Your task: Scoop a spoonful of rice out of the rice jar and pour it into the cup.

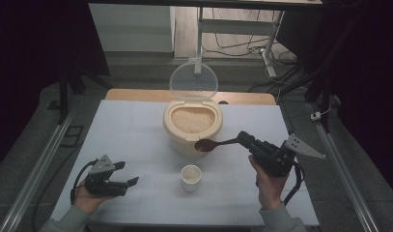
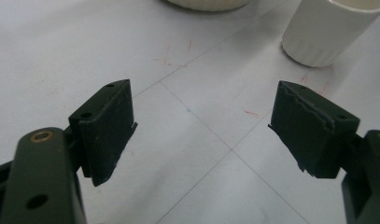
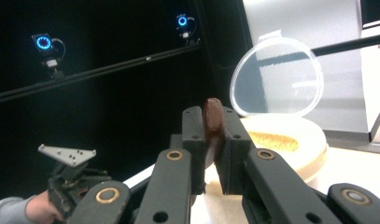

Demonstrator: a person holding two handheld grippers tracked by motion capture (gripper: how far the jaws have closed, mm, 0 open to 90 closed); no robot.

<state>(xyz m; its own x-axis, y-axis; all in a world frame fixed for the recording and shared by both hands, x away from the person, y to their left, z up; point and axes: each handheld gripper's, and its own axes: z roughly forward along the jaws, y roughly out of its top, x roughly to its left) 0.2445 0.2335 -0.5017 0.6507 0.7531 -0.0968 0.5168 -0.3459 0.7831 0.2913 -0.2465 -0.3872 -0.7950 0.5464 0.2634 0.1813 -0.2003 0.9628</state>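
A cream rice bin with its clear lid raised stands mid-table, filled with rice. My right gripper is shut on the handle of a brown wooden spoon, whose bowl hangs over the bin's front right rim. In the right gripper view the spoon's handle is clamped between the jaws of the right gripper, with the bin beyond. A small white cup stands in front of the bin. My left gripper rests open on the table at the left, its pads wide apart, the cup ahead to its right.
The white table has free room left and right of the bin. A wooden board edge lies at the table's back. A desk frame and cables stand on the floor beyond. Dark curtains flank both sides.
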